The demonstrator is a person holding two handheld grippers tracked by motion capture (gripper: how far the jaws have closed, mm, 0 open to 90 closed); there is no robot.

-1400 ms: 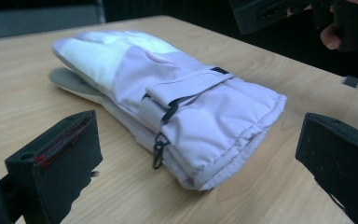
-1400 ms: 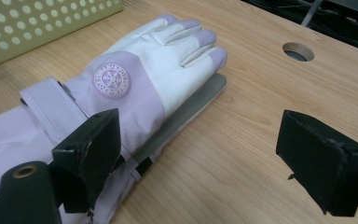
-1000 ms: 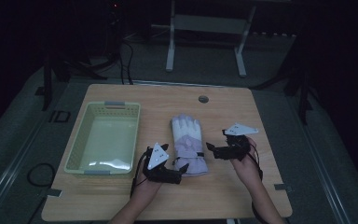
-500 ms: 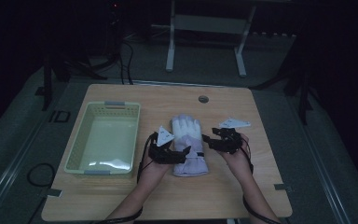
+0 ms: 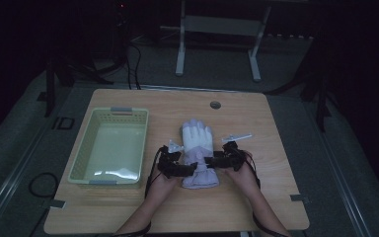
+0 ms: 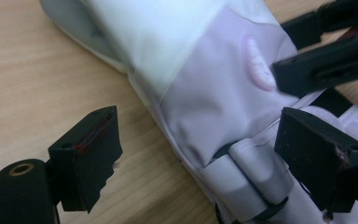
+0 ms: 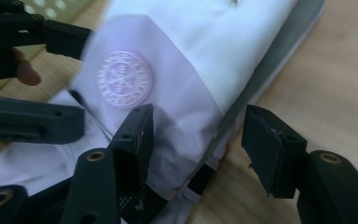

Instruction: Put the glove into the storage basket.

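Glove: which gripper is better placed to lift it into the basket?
Probably left. The left gripper is open astride the glove edge nearer the basket; the right gripper is open at the far edge.

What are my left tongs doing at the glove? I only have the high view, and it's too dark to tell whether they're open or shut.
Observer: The left tongs are open, straddling the glove at its wrist edge, with one jaw over the table.
Operator: And the right tongs?
Observer: The right tongs are open too, straddling the glove's opposite edge, just below a round embossed badge.
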